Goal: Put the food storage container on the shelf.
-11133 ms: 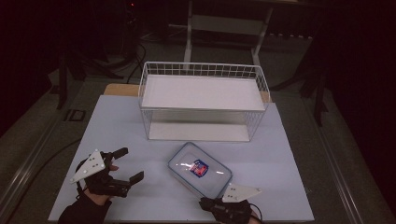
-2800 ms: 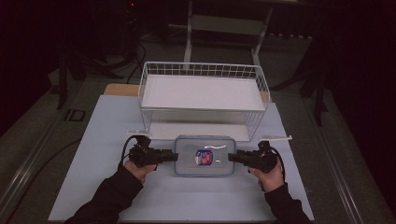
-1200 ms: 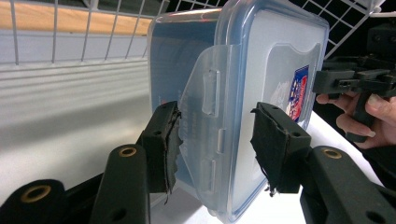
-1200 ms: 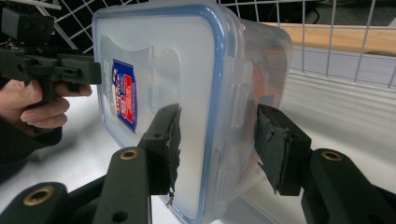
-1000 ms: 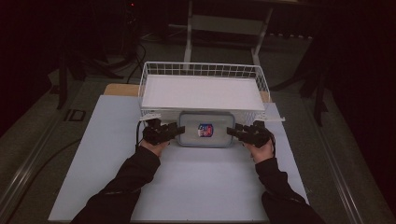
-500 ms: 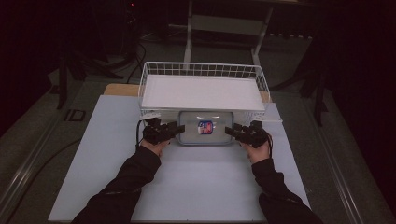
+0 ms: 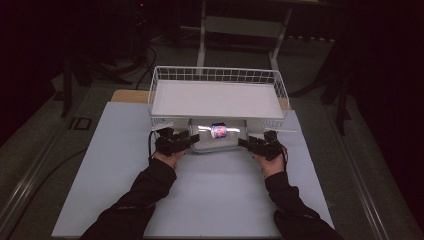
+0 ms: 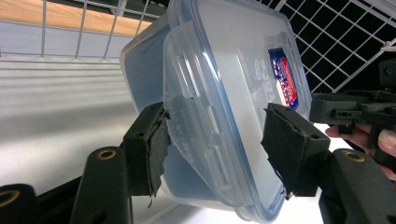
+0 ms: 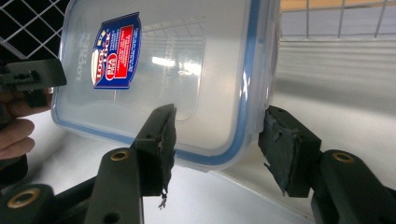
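Observation:
A clear plastic box [image 7: 216, 131] with a blue-sealed lid and a red and blue label lies flat on the table, tucked under the front of a white wire rack [image 7: 217, 75]. My left gripper [image 7: 191, 138] is at its left end and my right gripper [image 7: 244, 142] at its right end. In the left gripper view the box [image 8: 233, 70] lies between the jaws of my left gripper [image 8: 215, 135], which have just been opening. In the right gripper view the box corner [image 9: 187, 70] sits between the jaws of my right gripper [image 9: 215, 135]. They have eased apart, with a gap at the outer pad [image 9: 280, 149].
The rack's wire mesh [image 8: 327, 42] hangs close over and behind the box. A white mat [image 7: 215, 195] covers the table, with a wooden edge [image 7: 130, 96] at the back left. Dark floor and stand legs lie beyond the table.
The box has gone a little farther under the rack. The left jaws have widened around it, and the right hand has drawn slightly outward.

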### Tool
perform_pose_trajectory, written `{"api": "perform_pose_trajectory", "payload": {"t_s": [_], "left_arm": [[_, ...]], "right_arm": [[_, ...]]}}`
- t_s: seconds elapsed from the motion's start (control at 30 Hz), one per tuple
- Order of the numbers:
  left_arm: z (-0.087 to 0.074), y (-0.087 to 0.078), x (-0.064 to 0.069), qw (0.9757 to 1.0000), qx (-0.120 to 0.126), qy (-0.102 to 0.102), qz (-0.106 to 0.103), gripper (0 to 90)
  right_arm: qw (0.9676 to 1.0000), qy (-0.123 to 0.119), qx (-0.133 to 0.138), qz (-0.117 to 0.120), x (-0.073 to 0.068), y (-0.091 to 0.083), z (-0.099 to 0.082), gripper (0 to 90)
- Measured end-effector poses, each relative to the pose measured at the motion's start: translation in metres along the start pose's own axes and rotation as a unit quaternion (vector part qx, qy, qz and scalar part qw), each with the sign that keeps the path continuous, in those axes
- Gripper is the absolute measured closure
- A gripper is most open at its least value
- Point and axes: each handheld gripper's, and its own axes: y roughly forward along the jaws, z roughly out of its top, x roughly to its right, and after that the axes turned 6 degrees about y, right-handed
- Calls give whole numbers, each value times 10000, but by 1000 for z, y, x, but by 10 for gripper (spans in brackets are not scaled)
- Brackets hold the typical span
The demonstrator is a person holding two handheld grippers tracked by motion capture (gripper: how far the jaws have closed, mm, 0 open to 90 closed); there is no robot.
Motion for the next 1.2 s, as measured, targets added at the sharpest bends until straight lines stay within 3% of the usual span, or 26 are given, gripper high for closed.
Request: {"api": "perform_pose_trajectory", "payload": {"t_s": [0.23,0.33,0.4,0.43,0.47,0.5,0.6,0.8,0.87,0.93,1.1,1.2], "left_arm": [[2,1,1,9998,-78,-156,49,404],[2,1,2,9996,-42,-83,252,387],[2,1,2,9996,-34,-102,253,382],[3,2,1,9996,-55,-12,260,382],[3,3,3,9995,-60,-106,281,382],[3,4,2,9993,-89,-47,351,362],[2,4,2,9993,-72,-153,331,366],[3,-2,5,9994,-26,-111,332,368],[2,-6,5,9993,-58,130,350,366],[0,-11,6,9992,-62,234,320,341],[-7,-24,13,9990,-101,446,14,250],[-12,-28,25,9964,-384,748,-40,145]], "right_arm": [[9998,173,24,-30,0,-1,0,485],[9995,318,45,-2,0,-3,0,485],[9993,370,104,35,0,-3,0,476],[9991,414,118,51,-1,-4,2,477],[9990,404,155,49,-1,-5,3,486],[9990,408,190,57,-2,-6,4,491],[9993,335,156,-10,-4,-6,7,498],[9994,221,252,-58,-6,-8,4,458],[9996,133,258,-49,-9,-10,4,451],[9995,10,291,-104,-12,-13,3,447],[9991,-115,386,-145,-19,-21,1,449],[9991,-188,372,-97,-24,-24,0,457]]}}
